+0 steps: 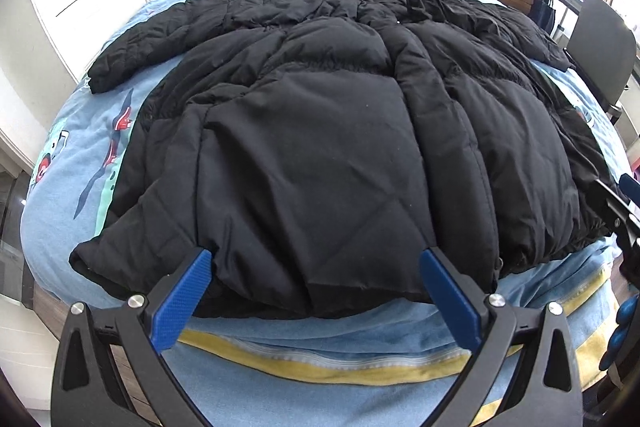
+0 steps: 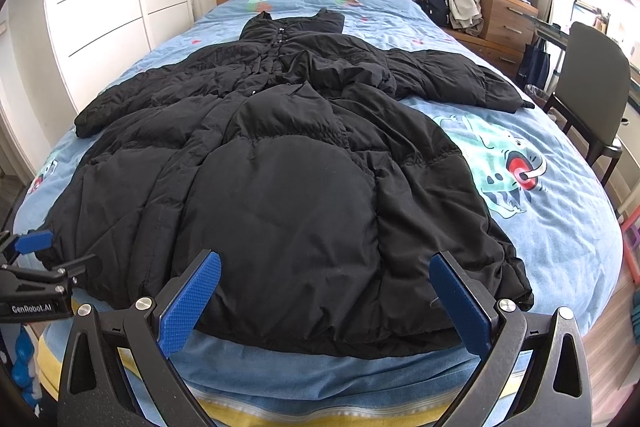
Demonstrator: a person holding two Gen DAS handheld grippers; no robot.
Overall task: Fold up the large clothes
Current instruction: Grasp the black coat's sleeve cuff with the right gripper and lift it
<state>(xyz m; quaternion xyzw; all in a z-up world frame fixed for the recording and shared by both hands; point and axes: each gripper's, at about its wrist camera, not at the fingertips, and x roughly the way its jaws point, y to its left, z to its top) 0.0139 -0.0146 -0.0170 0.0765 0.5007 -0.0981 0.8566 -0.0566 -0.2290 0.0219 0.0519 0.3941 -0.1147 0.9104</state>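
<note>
coat [image 1: 320, 131] flat on bed [image 1: 72, 163] | hem before both spread hand-held grippers

Only one marking reads cleanly: "GenRobot.AI", in pale letters on the black body of the left gripper [image 2: 30, 267], at the lower left edge of the right wrist view. On the blue bedspread [image 2: 560, 247], near the headboard at the upper middle of both views, there are dark printed letters, upside down and too foreshortened to make out.
</note>
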